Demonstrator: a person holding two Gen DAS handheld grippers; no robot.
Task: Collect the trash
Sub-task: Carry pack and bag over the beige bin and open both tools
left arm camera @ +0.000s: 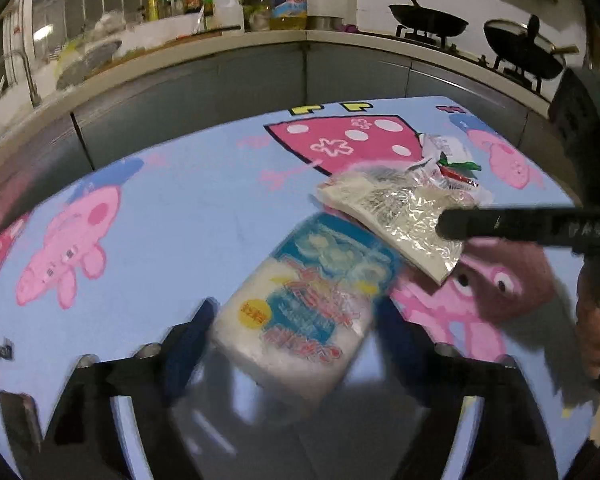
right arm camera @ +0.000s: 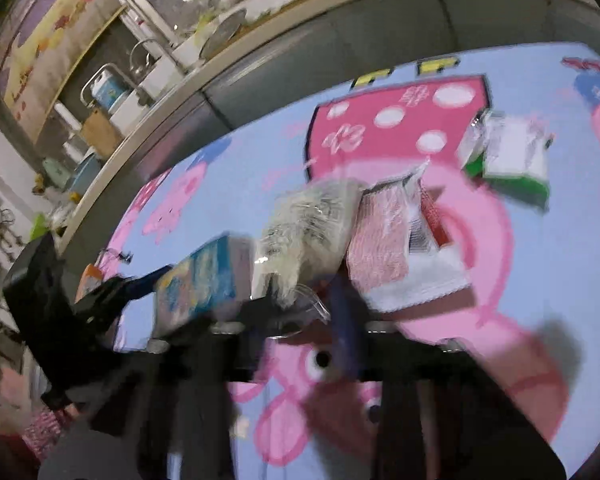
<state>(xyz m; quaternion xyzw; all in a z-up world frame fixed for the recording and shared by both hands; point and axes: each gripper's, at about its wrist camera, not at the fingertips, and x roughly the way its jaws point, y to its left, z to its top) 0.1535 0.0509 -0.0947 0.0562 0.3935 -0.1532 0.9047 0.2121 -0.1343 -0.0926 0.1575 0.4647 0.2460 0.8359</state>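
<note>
The left gripper (left arm camera: 292,320) has its jaws spread wide on either side of a blue-and-white packet (left arm camera: 300,304), which lies between the fingers near the table's near edge; blur hides whether they press it. The right gripper (right arm camera: 300,308) reaches over a crinkled clear wrapper (right arm camera: 308,220) at mid-table; its jaws are too smeared to tell their spread. Beside the wrapper lies a pink-and-white wrapper (right arm camera: 396,248), and a green-and-white packet (right arm camera: 512,156) sits toward the far right corner of the cartoon-printed table (left arm camera: 188,208).
</note>
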